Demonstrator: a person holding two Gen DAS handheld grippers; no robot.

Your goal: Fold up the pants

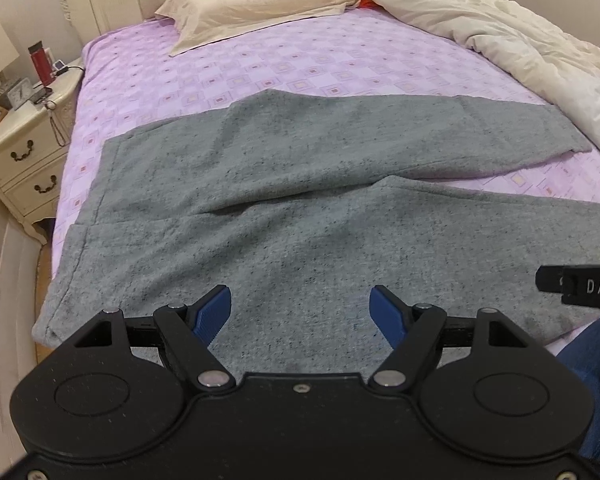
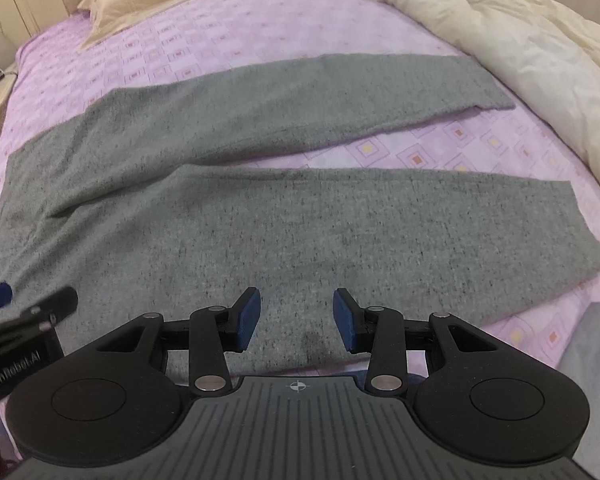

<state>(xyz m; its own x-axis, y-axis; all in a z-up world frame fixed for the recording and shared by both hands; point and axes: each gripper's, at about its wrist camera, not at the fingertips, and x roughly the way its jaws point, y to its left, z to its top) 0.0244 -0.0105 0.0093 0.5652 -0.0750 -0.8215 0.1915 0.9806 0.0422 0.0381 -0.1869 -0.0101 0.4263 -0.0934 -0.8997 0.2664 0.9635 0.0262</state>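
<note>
Grey pants (image 1: 284,184) lie flat and unfolded on the purple bed sheet (image 1: 260,68), waistband at the left, two legs spread apart toward the right. In the right wrist view the pants (image 2: 300,224) show both leg ends at the right. My left gripper (image 1: 300,312) is open and empty above the near leg close to the waist. My right gripper (image 2: 296,312) is open and empty above the near leg's front edge. The right gripper's body shows at the right edge of the left wrist view (image 1: 580,286). The left gripper shows at the left of the right wrist view (image 2: 24,312).
A cream pillow (image 1: 256,12) lies at the head of the bed. A cream duvet (image 1: 500,40) is bunched along the far right side. A nightstand (image 1: 20,144) with a red bottle (image 1: 40,64) stands at the left. Another grey cloth (image 2: 592,364) lies at the near right.
</note>
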